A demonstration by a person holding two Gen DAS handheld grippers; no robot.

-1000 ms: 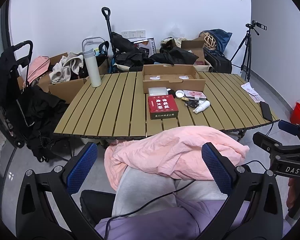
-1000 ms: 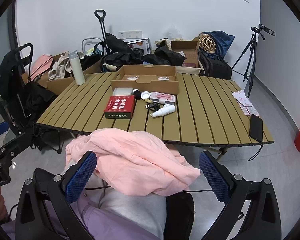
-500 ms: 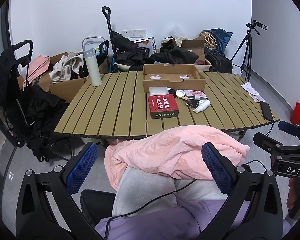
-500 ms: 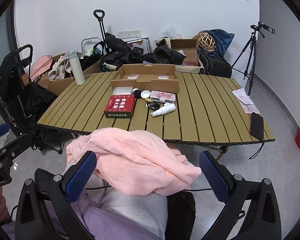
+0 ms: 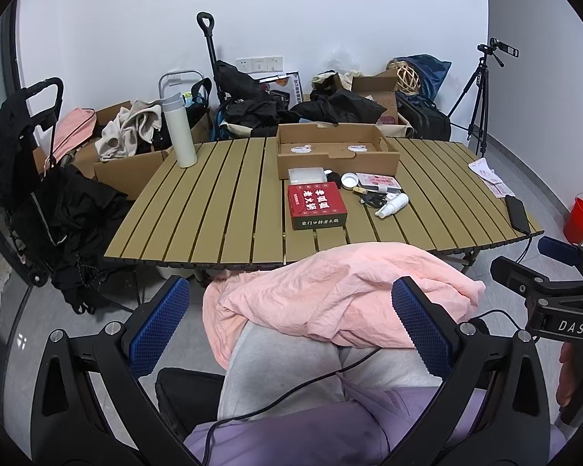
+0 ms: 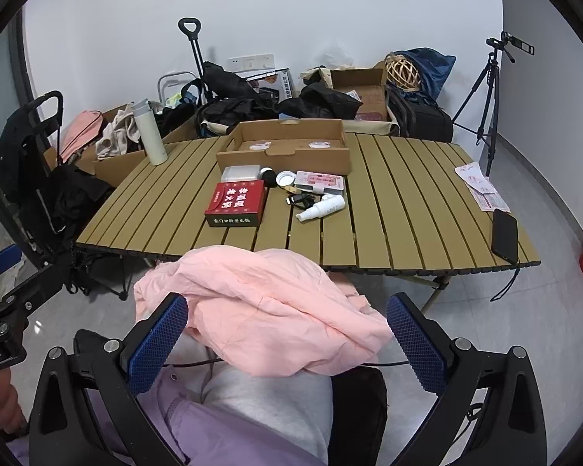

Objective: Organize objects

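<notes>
The slatted table (image 5: 221,209) holds a cardboard tray (image 5: 336,155), ready for the little things. In front of it lie a red box (image 5: 316,205) and a white bottle (image 5: 392,206). The left gripper (image 5: 289,322) and right gripper (image 6: 285,334) wait over the lap, wide apart, holding nothing.

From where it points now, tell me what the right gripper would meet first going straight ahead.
Probably the pink cloth on the person's lap: it fills the space between and just ahead of the open right gripper. The slatted table lies beyond it, though depth is unclear.
</notes>
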